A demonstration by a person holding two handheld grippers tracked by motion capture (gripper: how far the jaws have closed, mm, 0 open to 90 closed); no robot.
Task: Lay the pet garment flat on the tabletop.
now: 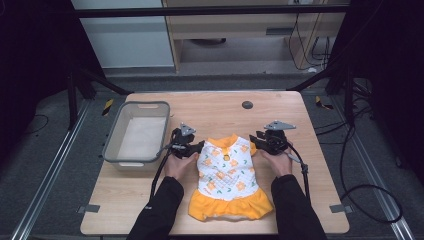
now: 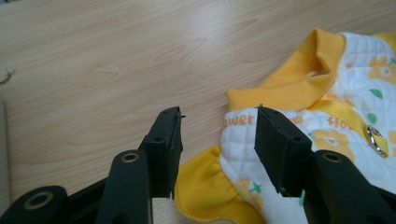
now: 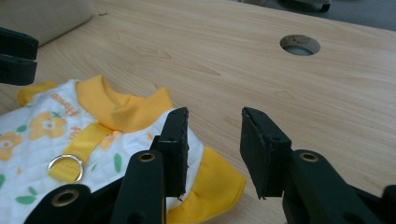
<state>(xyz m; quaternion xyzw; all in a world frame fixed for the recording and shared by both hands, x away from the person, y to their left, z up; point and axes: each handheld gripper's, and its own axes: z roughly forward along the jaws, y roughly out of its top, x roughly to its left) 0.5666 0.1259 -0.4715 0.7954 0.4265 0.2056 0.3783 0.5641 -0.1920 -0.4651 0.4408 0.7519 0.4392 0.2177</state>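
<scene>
Flanking dress (image 1: 227,172) shoulders — left gripper (image 1: 200,148), right gripper (image 1: 256,137) both agape (nothing clamped).

One small garment (image 1: 227,175), white quilted with orange flowers and yellow trim, lying flat on one wooden desk (image 1: 300,150). On the garment: one yellow collar (image 2: 299,84), one yellow strap (image 3: 91,140), one metal ring (image 3: 65,168), two yellow sleeves, one at each side, and one yellow ruffled hem (image 1: 230,207). One grey plastic bin (image 1: 137,132) at the left of the desk. One round hole (image 1: 247,105) in the desk top near the far edge. Two tools: left tool (image 1: 202,148) and right tool (image 1: 253,137), each with two black jaws and one trailing cable. Two hands, two dark sleeves.
</scene>
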